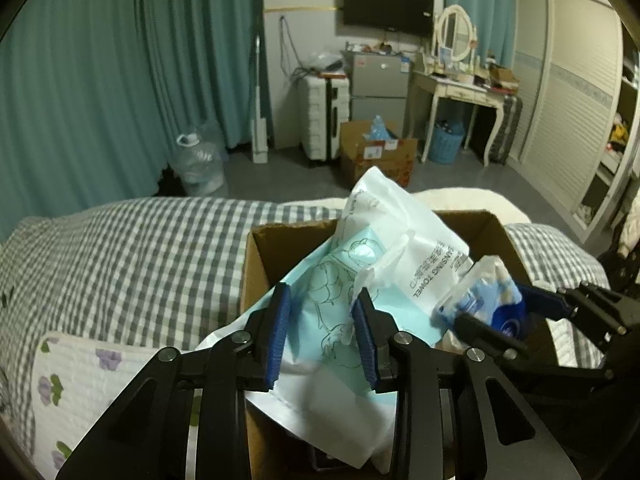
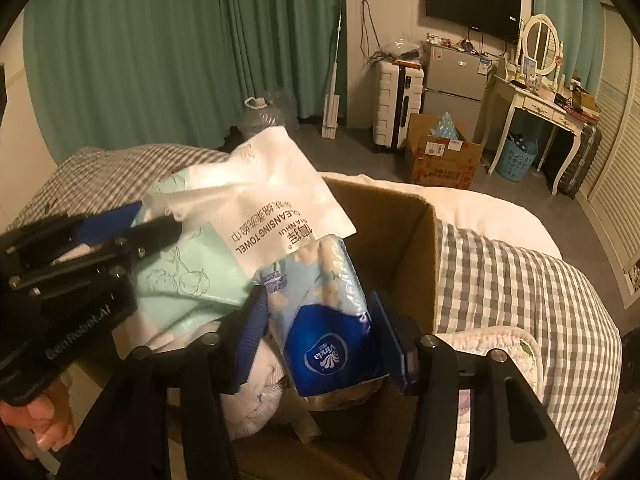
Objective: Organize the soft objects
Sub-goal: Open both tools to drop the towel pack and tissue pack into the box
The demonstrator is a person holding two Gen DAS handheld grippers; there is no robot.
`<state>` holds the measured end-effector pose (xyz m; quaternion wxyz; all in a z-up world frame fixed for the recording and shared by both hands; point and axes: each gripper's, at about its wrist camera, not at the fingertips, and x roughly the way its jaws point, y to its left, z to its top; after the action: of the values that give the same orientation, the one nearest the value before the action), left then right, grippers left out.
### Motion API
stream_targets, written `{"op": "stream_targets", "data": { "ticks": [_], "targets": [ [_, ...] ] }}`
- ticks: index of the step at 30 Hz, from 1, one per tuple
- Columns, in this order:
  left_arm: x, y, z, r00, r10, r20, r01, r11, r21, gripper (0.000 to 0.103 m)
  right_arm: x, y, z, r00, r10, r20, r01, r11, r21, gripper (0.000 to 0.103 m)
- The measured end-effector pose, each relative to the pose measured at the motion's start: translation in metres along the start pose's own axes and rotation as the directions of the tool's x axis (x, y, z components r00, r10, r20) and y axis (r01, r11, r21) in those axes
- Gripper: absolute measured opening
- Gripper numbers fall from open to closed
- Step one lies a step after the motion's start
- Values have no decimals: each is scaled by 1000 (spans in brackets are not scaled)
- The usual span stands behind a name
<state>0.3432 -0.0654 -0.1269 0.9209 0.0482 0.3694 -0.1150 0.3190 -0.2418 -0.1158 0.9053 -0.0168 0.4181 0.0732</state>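
An open cardboard box (image 1: pixel 260 248) (image 2: pixel 416 240) stands on the checked bed. My left gripper (image 1: pixel 322 322) is shut on a white and mint cleansing towel pack (image 1: pixel 380 240), held tilted over the box; the pack also shows in the right wrist view (image 2: pixel 272 196). My right gripper (image 2: pixel 320 332) is shut on a blue Vinda tissue pack (image 2: pixel 328 320), held over the box opening; the tissue pack (image 1: pixel 484 300) and right gripper (image 1: pixel 500 318) also show in the left wrist view. The left gripper (image 2: pixel 148 220) shows at the left of the right wrist view. White soft items (image 2: pixel 256 392) lie inside the box.
The bed has a grey checked cover (image 1: pixel 140 260) and a floral quilt (image 1: pixel 80 384). A white blanket (image 2: pixel 500 208) lies behind the box. On the floor beyond stand a second cardboard box (image 2: pixel 444 156), a water jug (image 1: pixel 198 160), a suitcase (image 1: pixel 324 116) and a dressing table (image 1: pixel 460 92).
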Motion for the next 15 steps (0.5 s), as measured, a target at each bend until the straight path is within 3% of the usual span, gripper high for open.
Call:
{"op": "stream_targets", "data": {
  "ticks": [3,5,8,15],
  "targets": [
    [-7,0,3,1000,-23,-2,23,1000,-9,43,-5,2,-2,1000,-2,11,2,1000,-3,63],
    [-13,-1,5,1000,-21,6,22,1000,-12,58,-14,0,-2,1000,-1,24,1,1000,-1,68],
    [-29,0,9,999,-12,37,12,1000,-10,69,-33,-2,1,999,-10,53,10,1000,-1,71],
    [-74,7,19,994,9,113,-6,1000,-26,83,-85,-4,6,993,-27,117,24,999,23,74]
  ]
}}
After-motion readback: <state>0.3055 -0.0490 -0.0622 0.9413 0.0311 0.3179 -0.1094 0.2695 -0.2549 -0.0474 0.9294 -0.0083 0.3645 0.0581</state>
